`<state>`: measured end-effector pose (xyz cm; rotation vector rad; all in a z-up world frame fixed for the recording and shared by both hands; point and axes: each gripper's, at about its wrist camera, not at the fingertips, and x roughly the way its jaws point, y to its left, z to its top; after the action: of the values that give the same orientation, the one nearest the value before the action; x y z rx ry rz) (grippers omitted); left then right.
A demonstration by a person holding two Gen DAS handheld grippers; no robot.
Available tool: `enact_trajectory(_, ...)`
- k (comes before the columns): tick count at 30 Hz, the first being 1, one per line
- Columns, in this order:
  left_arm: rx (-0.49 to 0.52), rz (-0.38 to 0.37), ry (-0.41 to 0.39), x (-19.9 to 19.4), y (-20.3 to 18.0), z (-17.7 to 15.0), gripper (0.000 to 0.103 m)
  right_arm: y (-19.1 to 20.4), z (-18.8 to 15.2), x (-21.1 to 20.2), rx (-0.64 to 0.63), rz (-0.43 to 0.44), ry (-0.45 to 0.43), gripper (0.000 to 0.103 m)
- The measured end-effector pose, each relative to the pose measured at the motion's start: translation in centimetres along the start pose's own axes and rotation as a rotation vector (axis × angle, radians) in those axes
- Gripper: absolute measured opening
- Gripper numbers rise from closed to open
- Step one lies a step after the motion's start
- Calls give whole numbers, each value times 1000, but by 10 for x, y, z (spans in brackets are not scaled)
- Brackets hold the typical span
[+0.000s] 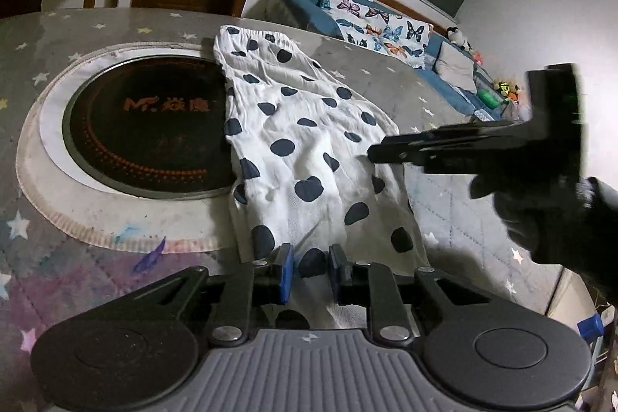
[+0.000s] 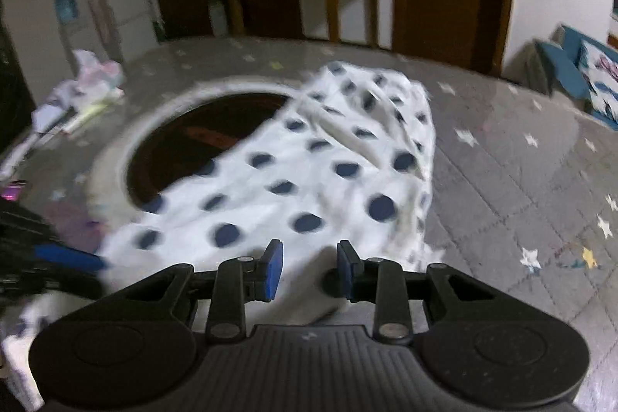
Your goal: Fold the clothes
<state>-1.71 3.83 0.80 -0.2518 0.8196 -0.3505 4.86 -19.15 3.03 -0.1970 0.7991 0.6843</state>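
Observation:
A white garment with dark blue polka dots (image 1: pixel 305 149) lies spread on the grey star-print table cover, its left edge over the round cooktop. My left gripper (image 1: pixel 311 267) is open, its blue pads on either side of the garment's near hem. My right gripper (image 2: pixel 309 269) is open just above the cloth (image 2: pixel 309 176), which looks blurred. In the left wrist view the right gripper (image 1: pixel 376 153) reaches in from the right, its tip at the garment's right edge. In the right wrist view a blue pad of the left gripper (image 2: pixel 69 257) shows at the left.
A round black induction cooktop (image 1: pixel 146 126) with a white ring sits in the table. Small cloth and paper items (image 2: pixel 77 91) lie at the table's far left. A blue sofa with a butterfly cushion (image 1: pixel 378 26) stands beyond the table. A wooden side table (image 2: pixel 305 2) and door stand behind.

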Motion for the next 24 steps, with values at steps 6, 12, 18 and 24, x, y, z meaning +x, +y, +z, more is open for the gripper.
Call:
enact_trajectory(6, 25, -33, -46, -2, -13, 22, 22, -13, 23, 12, -2, -17, -17, 30)
enact_trajectory(12, 12, -23, -10, 26, -11, 35, 22, -24, 73, 38, -16, -45, -74, 31)
enact_trajectory(18, -1, -34, 34, 41, -6, 33, 22, -55, 117, 85, 57, -108, -92, 31)
enact_trajectory(24, -22, -49, 52, 46, -2, 31, 22, -77, 138, 127, 113, -125, -83, 31)
